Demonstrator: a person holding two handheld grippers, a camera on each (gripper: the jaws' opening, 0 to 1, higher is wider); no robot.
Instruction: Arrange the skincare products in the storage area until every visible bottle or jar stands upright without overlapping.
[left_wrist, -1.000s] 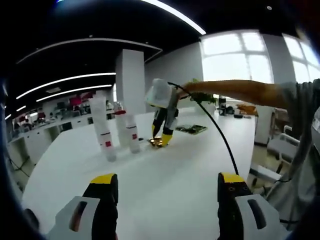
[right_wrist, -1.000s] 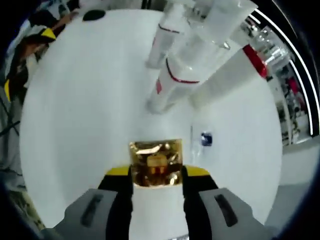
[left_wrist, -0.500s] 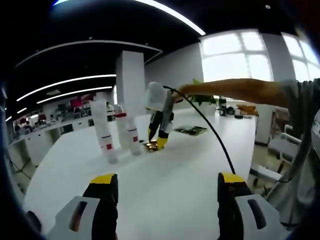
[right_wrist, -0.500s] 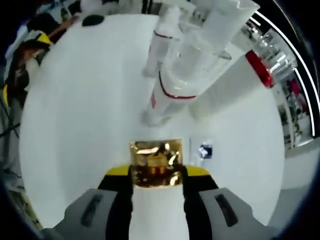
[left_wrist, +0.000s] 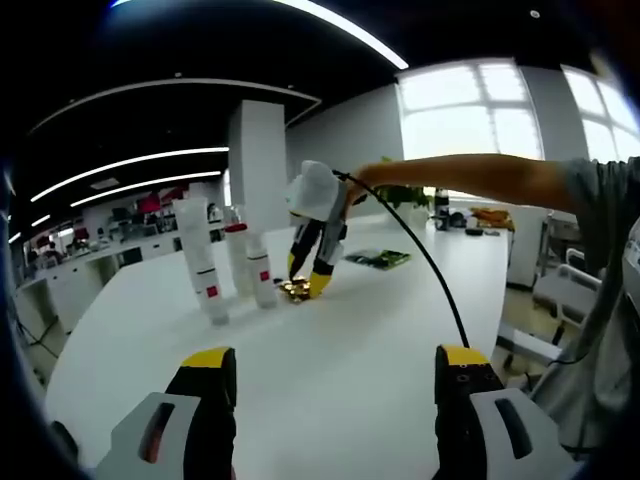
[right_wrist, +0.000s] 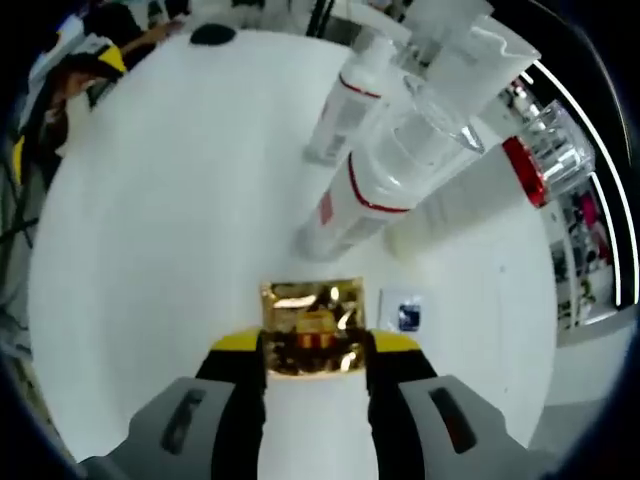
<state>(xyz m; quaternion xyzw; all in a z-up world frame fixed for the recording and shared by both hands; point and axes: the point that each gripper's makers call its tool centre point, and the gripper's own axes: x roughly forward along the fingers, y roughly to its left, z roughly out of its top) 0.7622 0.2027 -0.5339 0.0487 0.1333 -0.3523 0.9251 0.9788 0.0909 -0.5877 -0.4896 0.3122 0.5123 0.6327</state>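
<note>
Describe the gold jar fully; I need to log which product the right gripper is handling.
The gold jar is small, shiny and metallic-looking, with a reflective, faceted face bearing a reddish mark. It sits clamped between the right gripper's yellow-tipped fingers, low over the white table, beside the standing white bottles. Whether it touches the table is unclear.

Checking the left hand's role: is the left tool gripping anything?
No: in the left gripper view the left tool is open, with bare white table between its yellow tips.
</note>
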